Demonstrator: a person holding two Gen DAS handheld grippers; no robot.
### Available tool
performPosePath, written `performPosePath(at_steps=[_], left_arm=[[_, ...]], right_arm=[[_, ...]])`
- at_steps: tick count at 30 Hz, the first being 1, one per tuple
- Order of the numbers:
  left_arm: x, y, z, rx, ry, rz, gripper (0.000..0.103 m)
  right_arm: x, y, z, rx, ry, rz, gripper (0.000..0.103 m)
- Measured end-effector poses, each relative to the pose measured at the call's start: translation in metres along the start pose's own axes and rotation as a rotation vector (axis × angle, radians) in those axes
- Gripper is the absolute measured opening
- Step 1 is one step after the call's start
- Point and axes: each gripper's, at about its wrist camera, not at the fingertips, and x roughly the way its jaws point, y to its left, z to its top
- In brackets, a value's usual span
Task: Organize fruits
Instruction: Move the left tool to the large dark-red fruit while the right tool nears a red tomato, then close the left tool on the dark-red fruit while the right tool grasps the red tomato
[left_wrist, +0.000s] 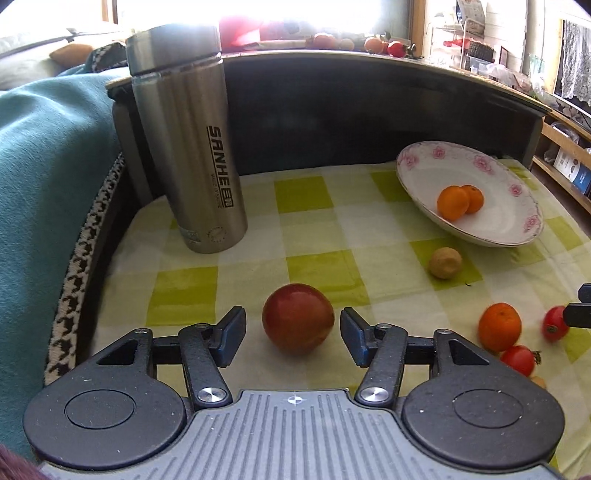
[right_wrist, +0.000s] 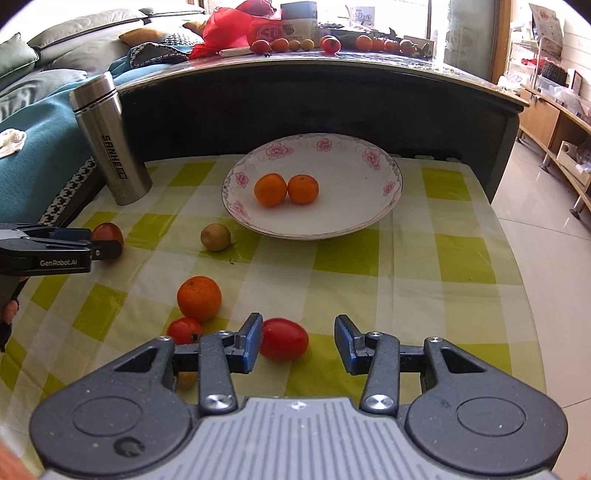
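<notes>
Fingers (left_wrist: 236, 334) of both grippers spread around red fruits.

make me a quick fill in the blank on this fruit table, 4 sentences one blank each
1. The flowered plate holds ____ oranges.
2. The left gripper is open around a large ____ fruit on the cloth.
3. The steel flask stands ____ on the checked cloth, to the left of the plate.
4. In the right wrist view, the red tomato between the right gripper's fingers lies nearer its ____ finger.

Missing words: two; red; upright; left
</notes>
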Motion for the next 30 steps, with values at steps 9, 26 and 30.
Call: performPosePath(at_steps=[9,26,30], left_arm=[[0.014,-0.008,-0.003,0.037,0.018,-0.009,0.060],[0.015,-0.007,-0.004,0.044,-0.003,-0.023,0.061],[0.014,-0.007,-0.003,0.047,-0.006,-0.026,0.058]], right_arm=[[0.006,0.006,-0.005,-0.051,-0.019,-0.003,0.053],[0.020,0.018,-0.013,-0.092,0.033,0.031,0.047],[0.018,0.019,-0.014,-0.094,0.038,0.020,0.034]])
